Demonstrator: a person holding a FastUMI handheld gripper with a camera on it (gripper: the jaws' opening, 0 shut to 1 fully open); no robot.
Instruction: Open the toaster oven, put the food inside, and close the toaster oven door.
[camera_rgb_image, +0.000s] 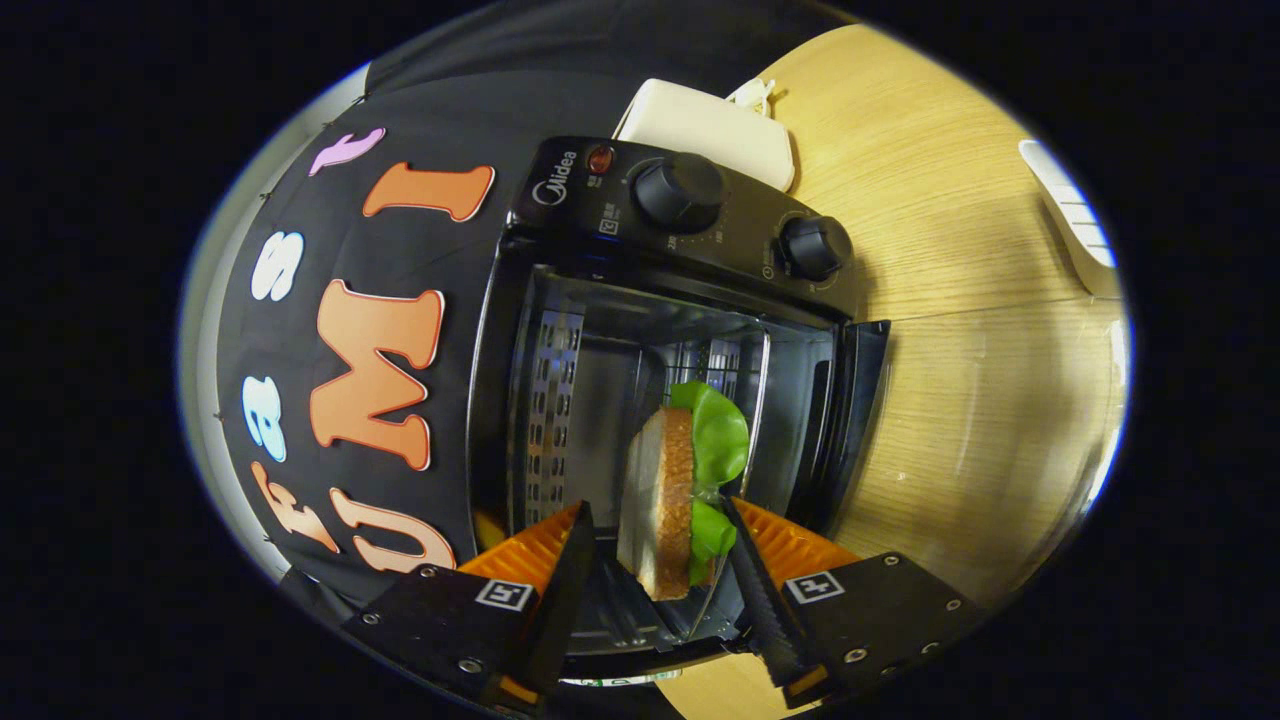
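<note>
Green-leafed sandwich (680, 490) between spread tongs (655, 555), inside open toaster oven (640, 330).

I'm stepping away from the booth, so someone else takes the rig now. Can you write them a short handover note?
Gripper: fingers apart around the sandwich; only one appears to touch it, on the lettuce side, so the grip is unclear.
Toaster oven: on the wooden table, door open.
Sandwich: at the oven's mouth, between the fingers, seemingly on the rack.
Done: door opened, food brought to the oven.
Left: confirm the sandwich sits inside, withdraw, close the door.
</note>
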